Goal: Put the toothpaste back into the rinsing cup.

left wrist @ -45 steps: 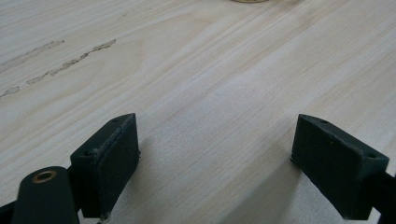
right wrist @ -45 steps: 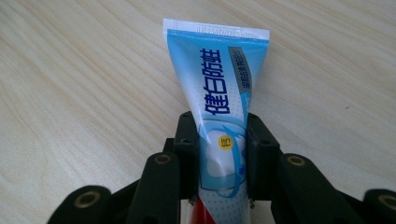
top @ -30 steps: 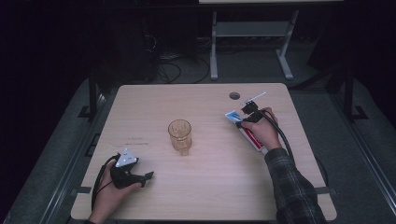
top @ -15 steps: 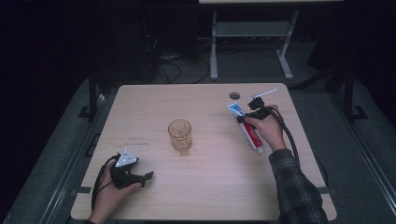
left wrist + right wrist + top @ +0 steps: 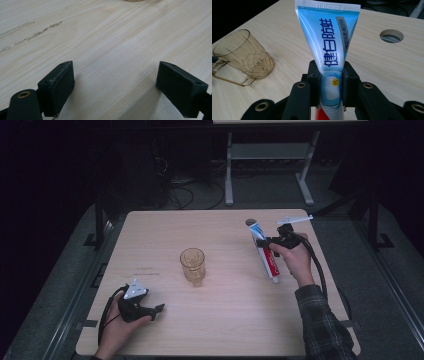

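The right gripper [image 5: 271, 241] pinches a toothpaste tube [image 5: 329, 47] at the table's [image 5: 220, 330] far right, beside the amber cup [image 5: 192, 265], while the left gripper [image 5: 120, 85], jaws spread, rests near the front-left edge.

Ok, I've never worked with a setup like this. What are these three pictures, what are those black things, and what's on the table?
There is no robot arm here: a person at a pale wooden table holds a hand-held black two-jaw gripper in each hand.

The high view looks down from above the person's side. The other two pictures come from cameras riding on the grippers, looking along their jaws.

The left gripper rests low on the table near the person, its jaws wide apart with bare wood between them.

The right gripper is shut on a blue, white and red toothpaste tube, held above the table with its flat crimped end pointing away from the hand.

An amber see-through plastic mug with a handle stands mid-table. A round cable hole sits near the far edge.
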The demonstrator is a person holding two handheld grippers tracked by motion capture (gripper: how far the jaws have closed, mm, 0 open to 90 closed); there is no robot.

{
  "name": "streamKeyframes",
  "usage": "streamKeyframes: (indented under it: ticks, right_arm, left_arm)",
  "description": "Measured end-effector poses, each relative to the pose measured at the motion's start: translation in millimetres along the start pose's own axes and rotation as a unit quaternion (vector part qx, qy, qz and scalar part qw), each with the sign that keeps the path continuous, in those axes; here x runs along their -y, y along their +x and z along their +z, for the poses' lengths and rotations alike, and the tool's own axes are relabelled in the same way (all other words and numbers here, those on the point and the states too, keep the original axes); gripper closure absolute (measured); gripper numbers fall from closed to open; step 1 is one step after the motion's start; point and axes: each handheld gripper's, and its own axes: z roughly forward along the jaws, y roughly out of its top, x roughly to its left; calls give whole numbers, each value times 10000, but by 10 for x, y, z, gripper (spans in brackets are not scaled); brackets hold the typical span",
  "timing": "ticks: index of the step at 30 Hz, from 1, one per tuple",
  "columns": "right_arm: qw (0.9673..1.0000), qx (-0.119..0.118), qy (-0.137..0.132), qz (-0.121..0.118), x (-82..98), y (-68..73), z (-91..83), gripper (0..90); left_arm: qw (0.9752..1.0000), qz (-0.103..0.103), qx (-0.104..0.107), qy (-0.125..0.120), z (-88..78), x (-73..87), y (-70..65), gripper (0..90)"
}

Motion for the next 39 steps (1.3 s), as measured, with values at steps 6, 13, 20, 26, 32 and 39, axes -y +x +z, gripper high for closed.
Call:
streamKeyframes:
  ticks: [6, 13, 20, 26, 32, 39]
  right_arm:
    - [9997, -164, -150, -41, -5, 48, -62, 726]
    - [9983, -409, -382, -167, -62, 169, -135, 725]
    - [9968, -573, -516, -223, -98, 242, -159, 725]
    - [9956, -639, -578, -380, -173, 340, -159, 725]
    - [9936, -798, -636, -492, -249, 443, -132, 725]
    - [9920, -914, -622, -613, -335, 553, -69, 724]
  left_arm:
    - [10000, 1, 0, 2, 0, 0, 0, 140]
    - [10000, 1, -2, 3, 0, 0, 0, 140]
    - [10000, 1, -2, 1, 0, 0, 0, 140]
    - [10000, 1, -3, 0, 0, 0, 0, 140]
    - [10000, 7, -7, 7, 0, -1, 1, 140]
    - [10000, 16, -1, 13, -1, -1, 3, 140]
